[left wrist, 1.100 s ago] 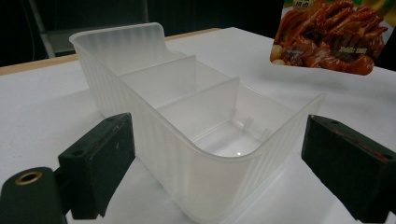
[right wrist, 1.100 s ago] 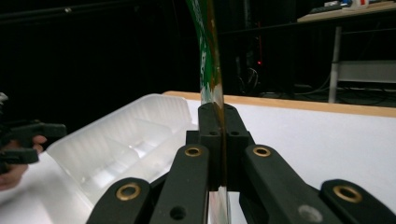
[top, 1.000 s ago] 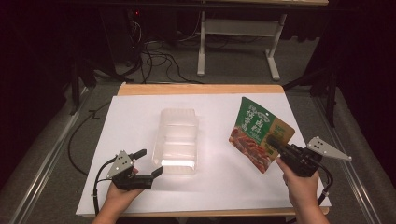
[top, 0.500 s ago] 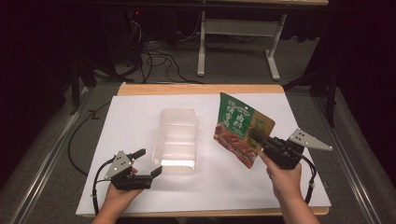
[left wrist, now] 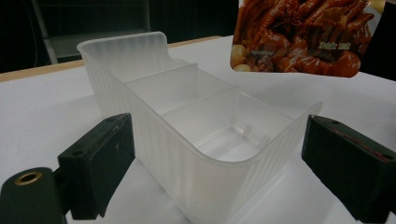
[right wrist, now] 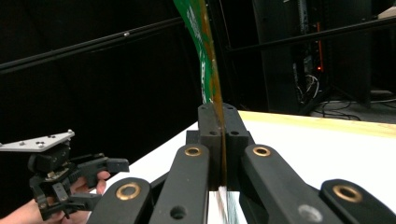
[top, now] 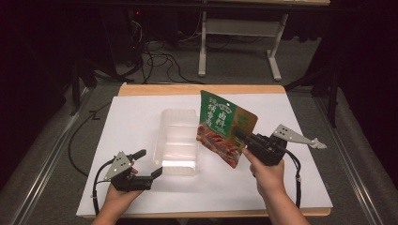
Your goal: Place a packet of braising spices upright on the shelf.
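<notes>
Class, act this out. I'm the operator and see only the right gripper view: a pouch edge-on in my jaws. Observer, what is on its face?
Observer: The pouch has a green top above a picture of reddish-brown food.
Operator: Any container nearby?
Observer: A clear box stands on the table just left of the pouch. It has three empty compartments.
Operator: And on my left?
Observer: The left hand-held gripper is open, with a jaw on either side of the box's near end.
</notes>
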Demonstrator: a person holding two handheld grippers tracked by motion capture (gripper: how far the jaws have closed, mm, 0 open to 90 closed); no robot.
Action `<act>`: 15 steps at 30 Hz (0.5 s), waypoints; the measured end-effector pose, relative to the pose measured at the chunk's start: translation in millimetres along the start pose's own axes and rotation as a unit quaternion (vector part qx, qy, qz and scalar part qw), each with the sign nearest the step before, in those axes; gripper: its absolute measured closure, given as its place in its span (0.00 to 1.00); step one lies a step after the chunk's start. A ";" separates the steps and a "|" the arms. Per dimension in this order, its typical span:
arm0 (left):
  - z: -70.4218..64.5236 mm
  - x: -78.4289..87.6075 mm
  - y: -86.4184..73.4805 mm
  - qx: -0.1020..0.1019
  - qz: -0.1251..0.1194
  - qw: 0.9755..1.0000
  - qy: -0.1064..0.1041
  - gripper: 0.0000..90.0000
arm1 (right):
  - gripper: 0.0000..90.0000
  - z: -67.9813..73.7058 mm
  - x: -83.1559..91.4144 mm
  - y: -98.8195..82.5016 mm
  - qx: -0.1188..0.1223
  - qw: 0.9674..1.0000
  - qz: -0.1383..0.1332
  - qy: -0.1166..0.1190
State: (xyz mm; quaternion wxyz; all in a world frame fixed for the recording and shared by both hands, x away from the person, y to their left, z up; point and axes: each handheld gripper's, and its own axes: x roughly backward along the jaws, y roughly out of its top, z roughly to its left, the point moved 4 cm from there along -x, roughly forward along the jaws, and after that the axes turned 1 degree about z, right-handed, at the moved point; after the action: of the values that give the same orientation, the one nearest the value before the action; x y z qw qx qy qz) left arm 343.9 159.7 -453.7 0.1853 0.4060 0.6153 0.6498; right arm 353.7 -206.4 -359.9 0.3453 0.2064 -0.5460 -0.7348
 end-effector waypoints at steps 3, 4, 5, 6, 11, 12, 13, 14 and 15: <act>0.0 -0.3 0.0 0.001 -0.001 1.000 0.000 0.11 | 1.00 6.2 -7.3 -0.5 0.003 1.000 0.004 0.005; 0.1 -0.2 0.0 0.001 -0.001 1.000 0.000 0.11 | 1.00 8.0 -9.9 -0.8 0.003 1.000 0.006 0.008; 0.1 -0.2 0.0 0.001 -0.001 1.000 0.000 0.11 | 1.00 8.0 -9.9 -0.8 0.003 1.000 0.006 0.008; 0.7 -0.5 -0.4 0.004 0.000 1.000 -0.001 0.11 | 1.00 12.1 -16.0 -1.6 0.002 1.000 0.005 0.014; 1.8 -0.1 -0.9 0.007 0.001 1.000 0.001 0.11 | 1.00 19.7 -28.4 -3.3 -0.003 1.000 0.004 0.028; 2.4 0.2 -0.8 0.008 0.000 1.000 0.003 0.11 | 1.00 23.1 -33.8 -4.0 -0.004 0.999 0.003 0.034; 2.9 0.6 -0.8 0.009 0.000 1.000 0.004 0.11 | 1.00 24.8 -36.0 -4.5 -0.005 0.999 0.003 0.036; 3.2 0.6 -0.8 0.011 -0.001 1.000 0.004 0.11 | 1.00 26.8 -39.3 -5.0 -0.005 0.999 0.002 0.039; 3.6 1.0 -1.0 0.011 0.001 1.000 0.004 0.11 | 1.00 28.5 -42.4 -5.7 -0.006 0.999 0.001 0.042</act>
State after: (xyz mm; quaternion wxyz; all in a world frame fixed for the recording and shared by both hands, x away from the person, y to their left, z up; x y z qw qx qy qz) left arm 345.7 162.9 -454.7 0.1781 0.4059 0.6228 0.6447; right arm 361.4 -155.5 -359.3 0.3699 0.2339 -0.5270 -0.7285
